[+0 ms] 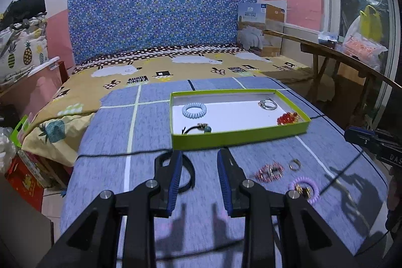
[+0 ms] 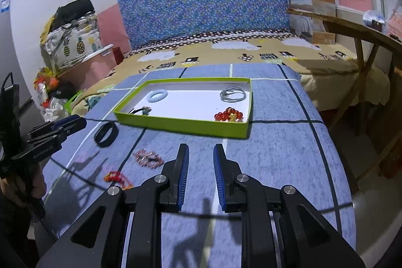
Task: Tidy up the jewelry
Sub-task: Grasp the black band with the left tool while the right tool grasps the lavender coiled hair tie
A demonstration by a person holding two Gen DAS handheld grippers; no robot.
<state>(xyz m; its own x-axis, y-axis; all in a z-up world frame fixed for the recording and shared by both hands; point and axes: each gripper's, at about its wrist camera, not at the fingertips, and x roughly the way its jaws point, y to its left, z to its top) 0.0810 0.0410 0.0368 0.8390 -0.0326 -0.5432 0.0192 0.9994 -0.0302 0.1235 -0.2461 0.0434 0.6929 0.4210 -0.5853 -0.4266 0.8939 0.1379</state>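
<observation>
From the left wrist, the left gripper [image 1: 199, 162] stood spread and empty over the blue cloth [image 1: 105, 167]. The green tray [image 1: 238, 136] ahead held a pale coil [image 1: 194, 111], grey ring [image 1: 267, 103] and red beads [image 1: 289, 118].

From the right wrist, the right gripper [image 2: 201, 157] was parted, holding nothing. A black band [image 2: 106, 135] and pink bracelet [image 2: 148, 158] lay on the cloth before the tray [image 2: 181, 123].
</observation>
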